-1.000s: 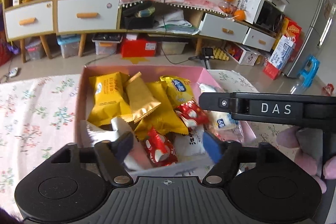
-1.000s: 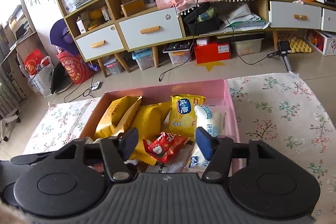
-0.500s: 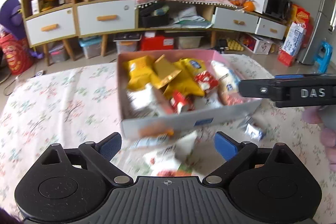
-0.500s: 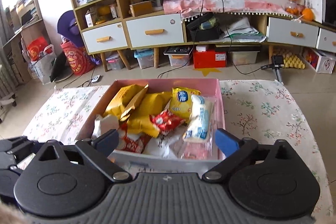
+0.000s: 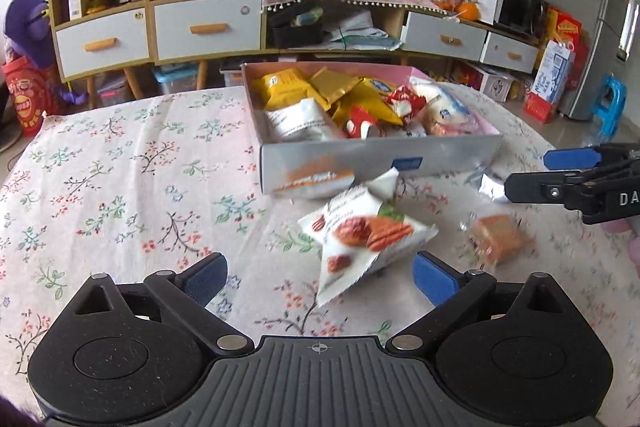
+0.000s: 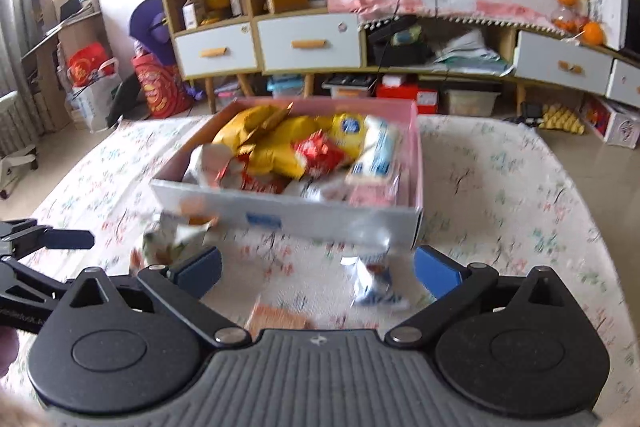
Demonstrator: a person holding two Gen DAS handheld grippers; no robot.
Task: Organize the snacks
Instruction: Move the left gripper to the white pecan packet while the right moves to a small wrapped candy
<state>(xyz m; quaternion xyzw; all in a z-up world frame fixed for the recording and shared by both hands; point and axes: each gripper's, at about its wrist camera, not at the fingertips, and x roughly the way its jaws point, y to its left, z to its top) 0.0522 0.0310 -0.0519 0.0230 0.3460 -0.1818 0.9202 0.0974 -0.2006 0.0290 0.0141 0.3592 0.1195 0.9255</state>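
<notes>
Left wrist view: box (image 5: 380, 157), now filled with snacks, is the landmark. Both grippers have withdrawn from it. Before it lie the nut packet (image 5: 362, 235), cake (image 5: 498, 239) and silver sachet (image 5: 490, 187), unsorted. Left gripper (image 5: 320, 277) and right gripper (image 6: 318, 269) are opening, jaws spread, pinching nothing.

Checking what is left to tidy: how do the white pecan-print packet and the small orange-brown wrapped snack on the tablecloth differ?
The white pecan-print packet is larger and puffy; the small orange-brown wrapped snack is flatter and squarish. The packet lies between the left gripper's fingers, the snack off to their right. Both lie outside the cardboard box.
</notes>
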